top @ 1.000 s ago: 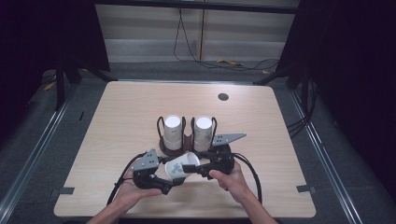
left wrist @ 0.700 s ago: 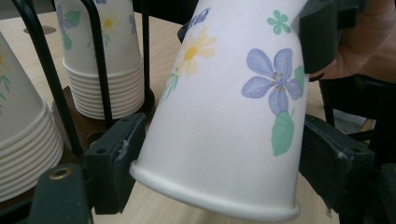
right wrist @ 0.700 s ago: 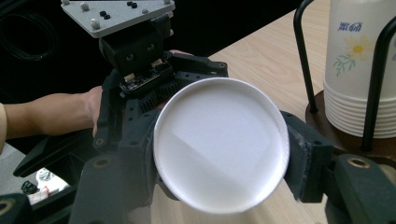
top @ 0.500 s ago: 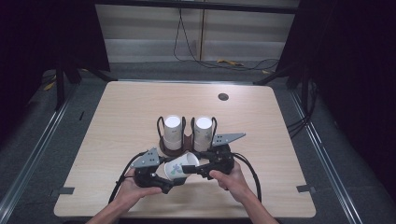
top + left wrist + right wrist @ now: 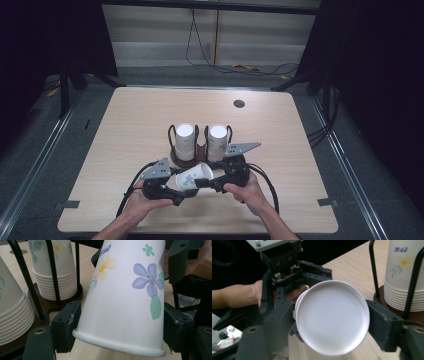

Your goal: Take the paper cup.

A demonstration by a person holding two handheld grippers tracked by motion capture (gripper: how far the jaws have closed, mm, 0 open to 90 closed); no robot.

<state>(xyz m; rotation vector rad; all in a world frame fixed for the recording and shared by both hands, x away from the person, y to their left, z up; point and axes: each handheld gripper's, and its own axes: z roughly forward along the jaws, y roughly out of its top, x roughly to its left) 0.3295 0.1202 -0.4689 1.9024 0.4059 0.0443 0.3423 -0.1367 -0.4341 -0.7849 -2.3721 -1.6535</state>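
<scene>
The left gripper (image 5: 186, 196) pinched the flowered paper cup (image 5: 195, 177) near its rim, cup lying sideways just in front of the cup holder (image 5: 192, 155). The right gripper (image 5: 329, 322), jaws just opened, bracketed its base (apparently loosely). A steady left grip seemed wise.

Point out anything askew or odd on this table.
One paper cup lies tipped on its side in the air between the left gripper and right gripper, while the two cup stacks stand upright in their rack. Nothing looks spilled or damaged.
</scene>
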